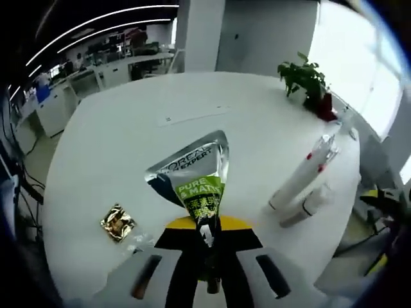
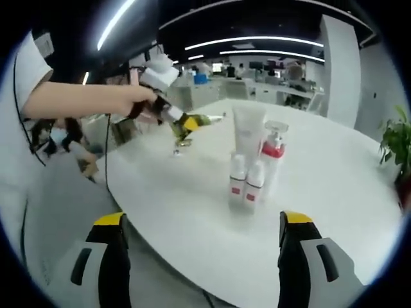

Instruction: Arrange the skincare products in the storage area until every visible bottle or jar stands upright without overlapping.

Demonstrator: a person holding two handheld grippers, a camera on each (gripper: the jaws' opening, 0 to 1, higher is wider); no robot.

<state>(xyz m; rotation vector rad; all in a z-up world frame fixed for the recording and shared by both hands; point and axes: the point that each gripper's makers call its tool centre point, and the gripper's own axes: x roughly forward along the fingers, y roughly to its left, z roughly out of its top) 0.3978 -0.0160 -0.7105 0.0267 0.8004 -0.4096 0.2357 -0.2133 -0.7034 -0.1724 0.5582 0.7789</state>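
My left gripper [image 1: 209, 273] is closed tight on a silver and green tube [image 1: 196, 176]. The tube sticks up from between the jaws, and its flat wide end points away from me. It hangs in the air over the white round table [image 1: 128, 128], not touching it. A small gold packet [image 1: 117, 223] lies on the table just to the left of the tube. Farther right, 2 white bottles [image 1: 302, 183] seem to lean sideways in this tilted view. A green plant [image 1: 305, 80] stands near the far edge.

My right gripper [image 2: 202, 256] is wide open and holds nothing. Its 2 jaws stand far apart at the near edge of the table. In the right gripper view I see the other gripper come in from the left, held by a hand [image 2: 138, 102], with the tube pointing sideways. In the middle of the table a group of skincare things stands upright and close together: 2 small white bottles [image 2: 246, 183] with red labels in front, a tall white tube [image 2: 248, 131] behind, and a pump bottle [image 2: 273, 151] with a red band beside it.
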